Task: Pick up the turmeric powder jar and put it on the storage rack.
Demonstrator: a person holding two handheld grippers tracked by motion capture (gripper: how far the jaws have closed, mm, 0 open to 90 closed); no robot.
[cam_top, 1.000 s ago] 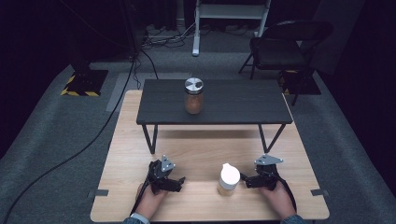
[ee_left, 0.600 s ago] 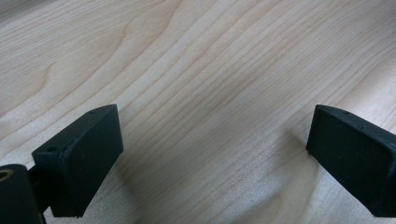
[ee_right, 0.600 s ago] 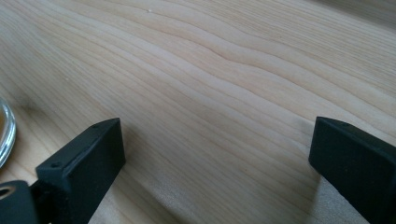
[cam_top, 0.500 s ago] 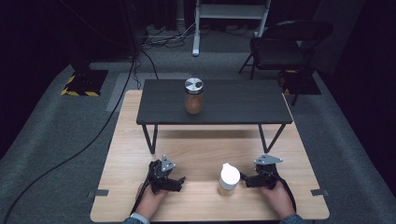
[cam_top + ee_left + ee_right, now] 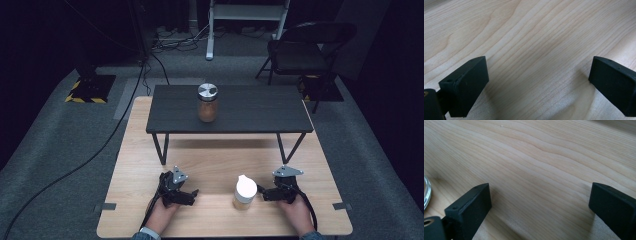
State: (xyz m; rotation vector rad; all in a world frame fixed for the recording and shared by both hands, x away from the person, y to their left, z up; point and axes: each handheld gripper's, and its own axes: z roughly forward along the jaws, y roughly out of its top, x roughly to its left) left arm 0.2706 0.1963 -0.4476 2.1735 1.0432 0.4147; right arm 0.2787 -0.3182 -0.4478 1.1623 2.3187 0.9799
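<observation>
Near the front edge of the light wooden table (image 5: pixel 215 165) rest both grippers, each held by a hand. My left gripper (image 5: pixel 192 196) is open and points right, its jaws wide over bare wood (image 5: pixel 536 62). My right gripper (image 5: pixel 262 192) is open too and points left at a white-capped jar (image 5: pixel 245 192) standing just beside its tips. In the right gripper view my right gripper (image 5: pixel 539 202) has nothing between its jaws, and the jar's glass edge (image 5: pixel 426 192) shows at the far left. A second jar (image 5: pixel 207 102) with a metal lid and brown contents stands on the dark raised shelf (image 5: pixel 260 112).
The dark shelf on thin black legs spans the back half of the table, with open space under it. Behind the table are a black folding chair (image 5: pixel 305 47), a white stand (image 5: pixel 247 20) and cables on grey carpet.
</observation>
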